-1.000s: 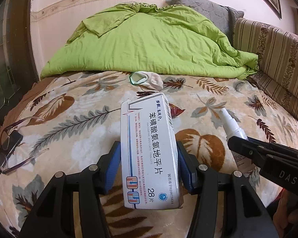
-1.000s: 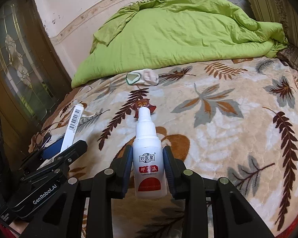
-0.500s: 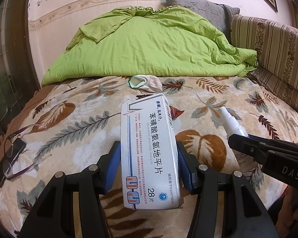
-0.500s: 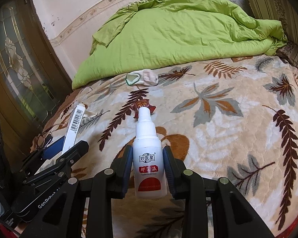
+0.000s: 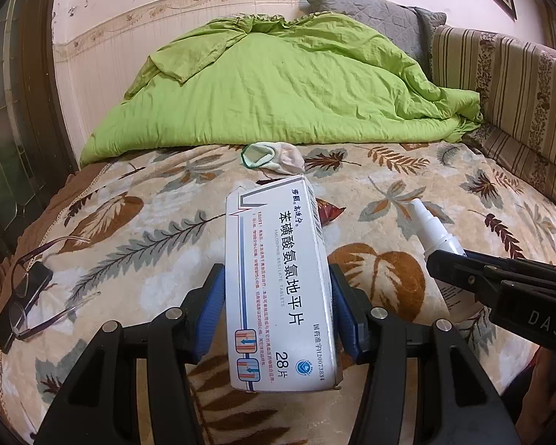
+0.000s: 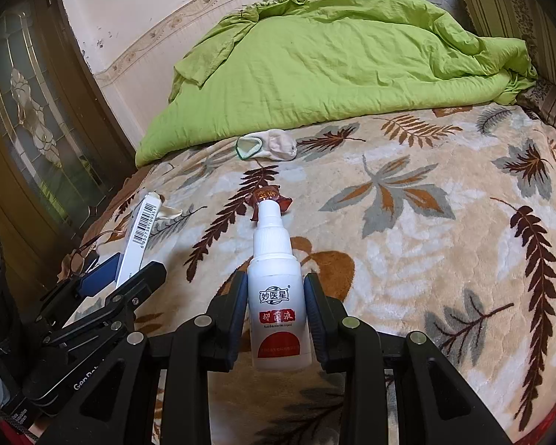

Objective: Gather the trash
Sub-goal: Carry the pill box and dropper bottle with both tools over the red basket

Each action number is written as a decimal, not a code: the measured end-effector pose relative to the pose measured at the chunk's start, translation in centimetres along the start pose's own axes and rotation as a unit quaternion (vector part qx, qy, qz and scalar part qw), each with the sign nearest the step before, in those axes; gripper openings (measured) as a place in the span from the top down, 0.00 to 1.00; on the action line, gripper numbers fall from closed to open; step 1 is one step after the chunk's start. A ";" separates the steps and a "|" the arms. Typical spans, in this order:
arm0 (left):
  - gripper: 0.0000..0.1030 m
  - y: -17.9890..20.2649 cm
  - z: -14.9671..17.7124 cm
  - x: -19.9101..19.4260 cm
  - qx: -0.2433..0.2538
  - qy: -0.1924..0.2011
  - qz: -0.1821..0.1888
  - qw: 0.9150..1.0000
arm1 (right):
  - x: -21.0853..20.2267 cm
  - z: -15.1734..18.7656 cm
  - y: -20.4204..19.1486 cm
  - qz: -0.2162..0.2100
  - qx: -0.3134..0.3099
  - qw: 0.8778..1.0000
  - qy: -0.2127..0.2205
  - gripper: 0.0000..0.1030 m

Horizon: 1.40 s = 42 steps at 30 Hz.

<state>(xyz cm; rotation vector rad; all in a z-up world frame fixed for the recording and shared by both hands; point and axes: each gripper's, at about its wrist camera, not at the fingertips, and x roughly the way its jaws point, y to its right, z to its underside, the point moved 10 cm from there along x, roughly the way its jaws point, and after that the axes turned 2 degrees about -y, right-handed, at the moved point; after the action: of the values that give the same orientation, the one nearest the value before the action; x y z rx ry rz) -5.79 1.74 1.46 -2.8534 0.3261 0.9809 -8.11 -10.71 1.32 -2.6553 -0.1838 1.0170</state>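
A: Left gripper (image 5: 277, 296), lower centre of the left wrist view. State?

B: Clamped on a white tablet box (image 5: 278, 285), blue pads pressing both long sides. Box points away from the camera, printed face up, held clear above the leaf-print blanket (image 5: 148, 244). Gripping across the narrow width likely keeps the cardboard from buckling.

A: Right gripper (image 6: 276, 309)?

B: Closed around a white spray bottle (image 6: 278, 296), lower centre of the right wrist view. Pads sit on the body near the label, nozzle pointing forward. Holding the wide body rather than the thin neck looks like the steadier choice.

A: So both claws are loaded. Anything left on the bed?

B: Yes. A crumpled reddish wrapper (image 6: 268, 198) lies mid-frame, just past the bottle's nozzle. A white sock with green trim (image 6: 267, 146) sits further up, just beside the edge of the green quilt (image 6: 333, 59). Whether the sock counts as trash, I cannot tell.

A: Left side of the left wrist view?

B: Glasses (image 5: 22, 289) resting on a dark flat object, possibly a phone, at the blanket's left edge. Not trash, by my judgement.

A: A bin?

B: None in either view. My read: both items are mid-carry and need dropping somewhere before the wrapper can be picked up, since neither claw is free.
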 end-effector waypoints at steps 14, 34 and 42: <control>0.48 0.7 -0.3 -0.2 -0.007 -0.003 0.063 0.998 | -0.8 -0.3 0.1 -0.010 0.016 1.000 0.005 0.67; 0.48 21.0 -1.2 -8.3 0.121 -0.006 0.280 0.952 | -23.4 6.6 18.9 0.102 0.175 0.977 0.071 0.67; 0.48 35.7 2.1 -11.8 0.212 -0.047 0.378 0.900 | -30.7 10.8 27.6 0.175 0.259 0.945 0.095 0.67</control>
<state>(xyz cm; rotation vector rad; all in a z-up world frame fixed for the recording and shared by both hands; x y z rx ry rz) -24.57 -30.58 5.98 -2.2590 1.5023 0.9653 -37.75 -41.28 4.40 -2.3085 0.5418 0.7568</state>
